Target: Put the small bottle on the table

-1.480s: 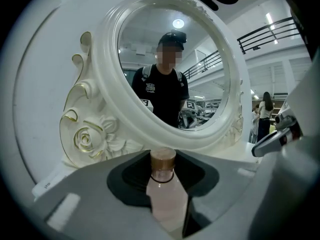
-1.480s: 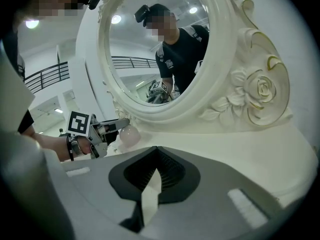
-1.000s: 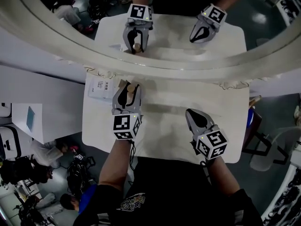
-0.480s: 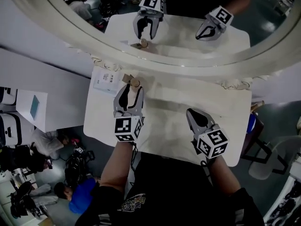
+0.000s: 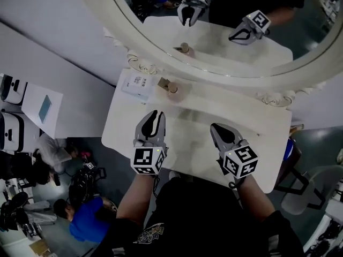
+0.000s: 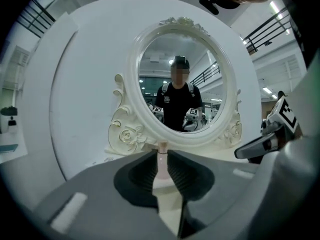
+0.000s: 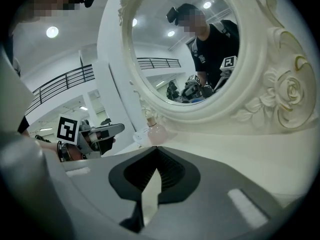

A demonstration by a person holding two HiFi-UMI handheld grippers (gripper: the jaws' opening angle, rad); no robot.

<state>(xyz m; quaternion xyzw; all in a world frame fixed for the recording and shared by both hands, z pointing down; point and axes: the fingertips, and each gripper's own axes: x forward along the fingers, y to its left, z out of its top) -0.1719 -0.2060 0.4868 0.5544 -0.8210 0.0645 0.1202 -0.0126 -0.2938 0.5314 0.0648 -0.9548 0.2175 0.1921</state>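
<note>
Basically I'd call it done: small bottle (image 5: 172, 88) stands on desk (image 5: 257, 143) by mirror (image 5: 225, 71), left hand-held gripper (image 5: 155, 114) slightly spread & empty, right hand-held gripper (image 5: 217, 128) pressed together.

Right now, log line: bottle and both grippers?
small round pink bottle: upright on white table | left gripper: open, empty, clear of bottle | right gripper: shut, empty

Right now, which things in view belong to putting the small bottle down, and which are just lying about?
Part of the job:
- small round pink glass bottle with tan cap, upright on the white table
- left gripper, open, clear of it

Lying about:
- flat white printed box
- oval mirror in ornate cream frame
- right gripper, shut, empty
</note>
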